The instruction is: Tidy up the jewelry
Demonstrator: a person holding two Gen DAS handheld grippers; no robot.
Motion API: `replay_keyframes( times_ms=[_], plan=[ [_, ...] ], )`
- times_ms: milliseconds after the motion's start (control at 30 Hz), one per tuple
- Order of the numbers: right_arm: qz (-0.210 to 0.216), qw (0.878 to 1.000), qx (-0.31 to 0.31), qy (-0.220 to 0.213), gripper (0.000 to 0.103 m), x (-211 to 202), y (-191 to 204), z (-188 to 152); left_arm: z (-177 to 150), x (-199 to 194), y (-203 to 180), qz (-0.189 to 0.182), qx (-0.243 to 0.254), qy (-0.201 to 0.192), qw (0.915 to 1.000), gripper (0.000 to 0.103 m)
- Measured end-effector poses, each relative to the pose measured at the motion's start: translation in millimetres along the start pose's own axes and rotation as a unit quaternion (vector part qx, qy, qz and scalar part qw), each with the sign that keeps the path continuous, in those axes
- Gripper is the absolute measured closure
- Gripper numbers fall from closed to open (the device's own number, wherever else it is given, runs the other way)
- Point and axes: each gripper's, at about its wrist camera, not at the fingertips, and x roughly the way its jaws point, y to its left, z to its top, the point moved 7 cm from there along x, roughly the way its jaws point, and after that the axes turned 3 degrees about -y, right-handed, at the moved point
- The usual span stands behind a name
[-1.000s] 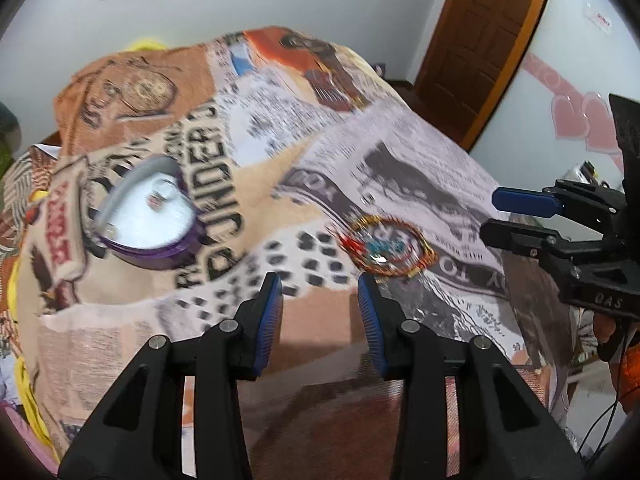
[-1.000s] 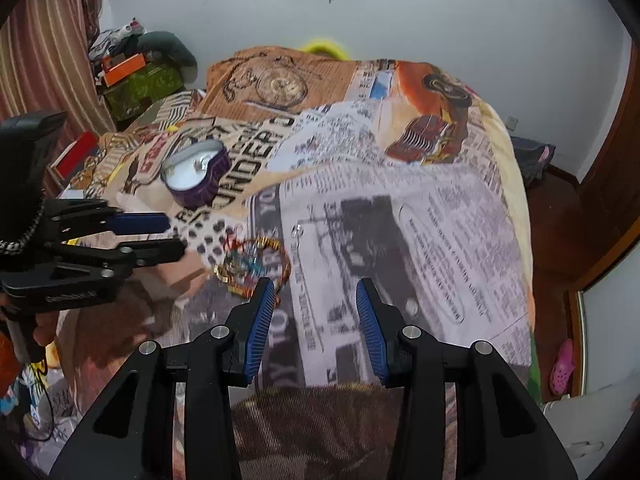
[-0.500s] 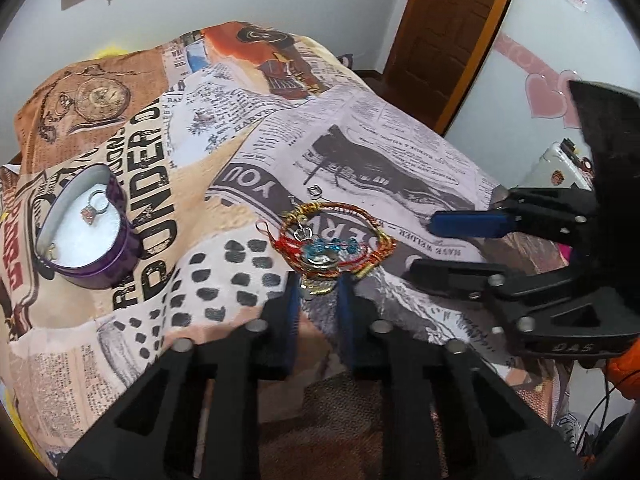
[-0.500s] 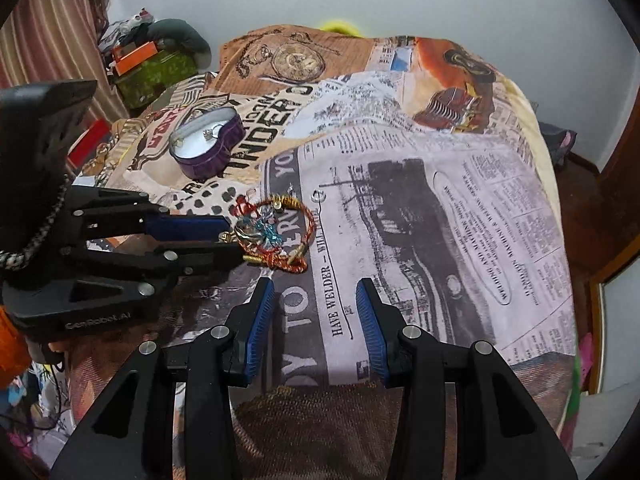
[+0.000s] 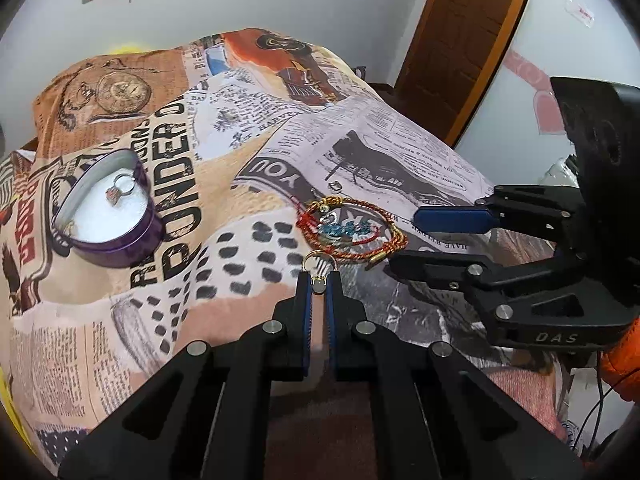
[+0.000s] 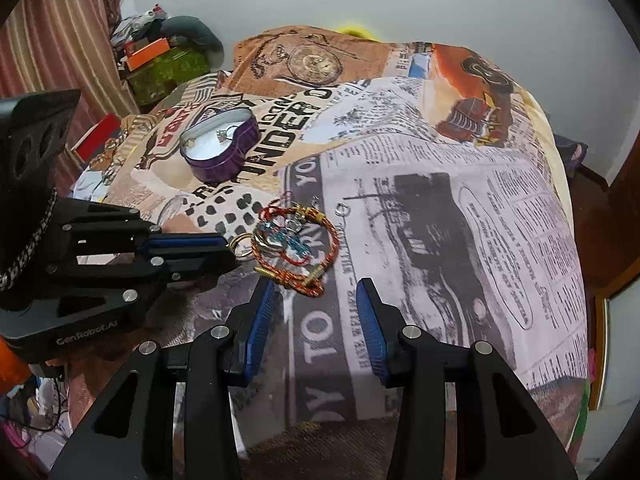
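Observation:
My left gripper (image 5: 319, 280) is shut on a gold ring (image 5: 318, 261), held just above the bedspread beside a pile of red and gold bracelets (image 5: 352, 232). The ring also shows in the right wrist view (image 6: 239, 243) at the left gripper's tips (image 6: 230, 250). A purple heart-shaped tin (image 5: 110, 216) with a white lining holds a silver ring (image 5: 120, 188); it sits to the left, also in the right wrist view (image 6: 220, 148). A small silver ring (image 5: 335, 186) lies beyond the pile. My right gripper (image 6: 316, 300) is open and empty, just short of the bracelets (image 6: 296, 240).
The jewelry lies on a bed with a newspaper-print cover (image 5: 400, 152). A wooden door (image 5: 472, 40) stands at the far right. Boxes and clutter (image 6: 160, 60) are stacked past the bed's left side. The bed edge drops off to the right (image 6: 576, 240).
My left gripper closed on the gold ring at the pile's near edge and drew back slightly with it. My right gripper moved closer to the bracelets and stays open.

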Motion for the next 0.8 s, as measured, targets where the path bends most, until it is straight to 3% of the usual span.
replay_keyframes(
  times_ms=[100,233,400,433,800],
  plan=[
    [0.002,1.000,-0.006,0.000,0.064,5,4,3,-2,-4,3,0.010,0.000,-0.005,0.9999,0.098],
    [0.000,1.000,-0.015,-0.002,0.084,9,8,3,-3,-9,8,0.018,-0.001,-0.010,0.9998,0.098],
    [0.001,1.000,-0.014,-0.010,0.086,5,8,6,-3,-15,15,0.022,-0.013,-0.017,0.9995,0.098],
    [0.003,1.000,-0.014,-0.013,0.099,3,9,7,-2,-16,16,0.023,-0.015,-0.018,0.9995,0.098],
    [0.007,0.999,-0.013,-0.046,0.099,-23,18,22,5,-44,21,0.037,-0.023,-0.046,0.9980,0.098]
  ],
)
